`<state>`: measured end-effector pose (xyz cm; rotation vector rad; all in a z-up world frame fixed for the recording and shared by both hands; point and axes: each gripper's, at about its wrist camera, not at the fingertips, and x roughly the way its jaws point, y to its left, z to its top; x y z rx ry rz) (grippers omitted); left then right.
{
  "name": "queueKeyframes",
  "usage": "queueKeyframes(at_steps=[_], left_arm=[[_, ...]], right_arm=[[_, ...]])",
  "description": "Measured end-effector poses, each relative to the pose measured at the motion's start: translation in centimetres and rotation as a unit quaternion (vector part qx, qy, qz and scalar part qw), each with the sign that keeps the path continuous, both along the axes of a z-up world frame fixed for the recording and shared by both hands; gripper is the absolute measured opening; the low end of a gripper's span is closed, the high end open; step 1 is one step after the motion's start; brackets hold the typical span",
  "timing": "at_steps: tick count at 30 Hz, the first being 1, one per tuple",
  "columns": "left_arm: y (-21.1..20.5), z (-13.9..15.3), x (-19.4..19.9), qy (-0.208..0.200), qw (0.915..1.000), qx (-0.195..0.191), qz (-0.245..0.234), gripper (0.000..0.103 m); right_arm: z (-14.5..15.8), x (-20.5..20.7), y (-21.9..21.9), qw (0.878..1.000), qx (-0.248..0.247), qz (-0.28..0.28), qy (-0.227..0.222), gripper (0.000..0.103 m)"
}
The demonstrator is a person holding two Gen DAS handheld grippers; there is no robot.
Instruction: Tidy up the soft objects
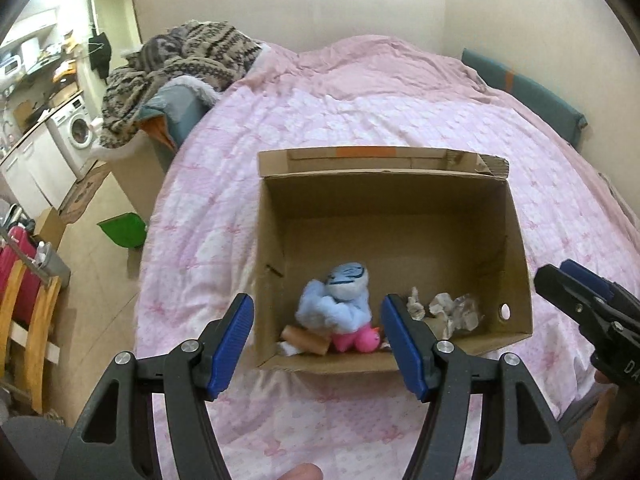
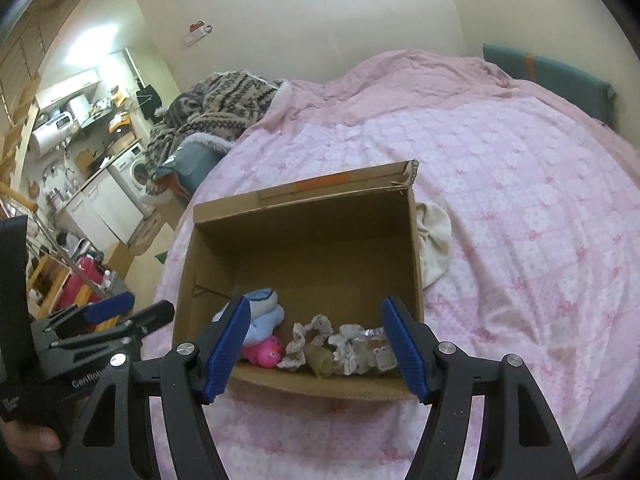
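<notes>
Left wrist view: left gripper jaws stand apart, nothing between them. Cardboard box sits on the pink bed, open-topped, likely the collecting bin. Ahead of the jaws, at the box's near wall: blue plush over pink plush; crumpled pale pieces beyond the right jaw. Gripper pitched down, clear of the box.

Right wrist view: right gripper jaws apart, empty, angled down at the near rim. Scrunchies lie between the jaws' lines. Cream cloth lies outside, beyond the right jaw, touching the box wall; probably next.
</notes>
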<state>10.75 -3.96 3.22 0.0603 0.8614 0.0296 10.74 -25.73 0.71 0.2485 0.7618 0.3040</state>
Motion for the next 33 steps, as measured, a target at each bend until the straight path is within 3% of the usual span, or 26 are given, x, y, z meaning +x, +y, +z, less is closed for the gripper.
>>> queueKeyframes(at_steps=[4, 7, 10, 12, 16, 21, 33], left_arm=[[1.1, 0.3, -1.2, -0.004, 0.9999, -0.009, 0.007, 0.065], [1.8, 0.8, -2.4, -0.015, 0.9996, -0.018, 0.014, 0.071], [2.2, 1.4, -3.7, -0.030, 0.9990, -0.025, 0.021, 0.082], [2.1, 1.4, -4.4, -0.030, 0.9989, -0.029, 0.022, 0.096], [1.4, 0.6, -5.3, -0.028, 0.9994, -0.012, 0.013, 0.097], [1.2, 0.0, -5.3, -0.025, 0.9988, -0.036, 0.024, 0.097], [0.7, -0.2, -4.7, -0.012, 0.9993, -0.026, 0.026, 0.097]], right_arm=[[0.2, -1.0, 0.2, 1.000, 0.000, -0.002, 0.007, 0.072], [-0.1, -1.7, 0.4, 1.000, 0.010, 0.002, 0.019, 0.075], [-0.5, -2.3, 0.8, 1.000, 0.001, 0.007, 0.030, 0.084], [-0.7, -2.8, 1.0, 0.999, -0.010, 0.006, 0.032, 0.100], [-1.4, -3.5, 0.5, 0.999, 0.010, -0.011, 0.034, 0.103], [-1.4, -3.9, 0.5, 0.999, -0.023, -0.021, 0.018, 0.103], [-1.8, -3.4, 0.3, 0.999, -0.032, -0.019, 0.028, 0.103]])
